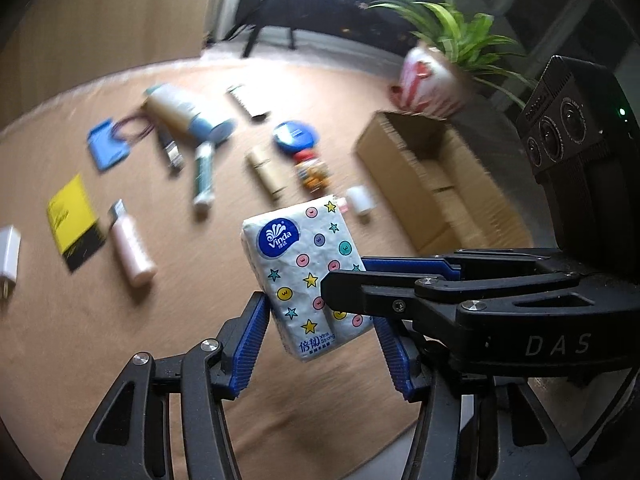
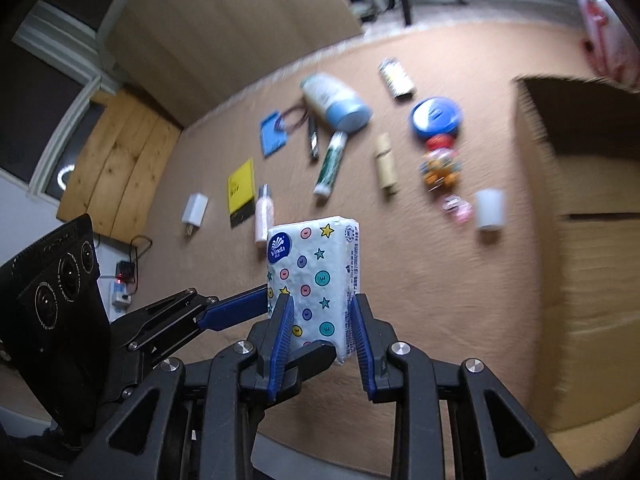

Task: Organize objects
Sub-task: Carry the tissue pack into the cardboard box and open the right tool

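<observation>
left wrist cam: sits behind its own fingers (image 1: pixel 256 320), looking down across the tan floor (image 1: pixel 100 340), box (image 1: pixel 432 176) to its right | right wrist cam: same deal, angled down, box (image 2: pixel 580 200) close right | shared: tissue pack (image 1: pixel 304 276) (image 2: pixel 316 276) up close, blurry floor clutter, probably identical items
</observation>
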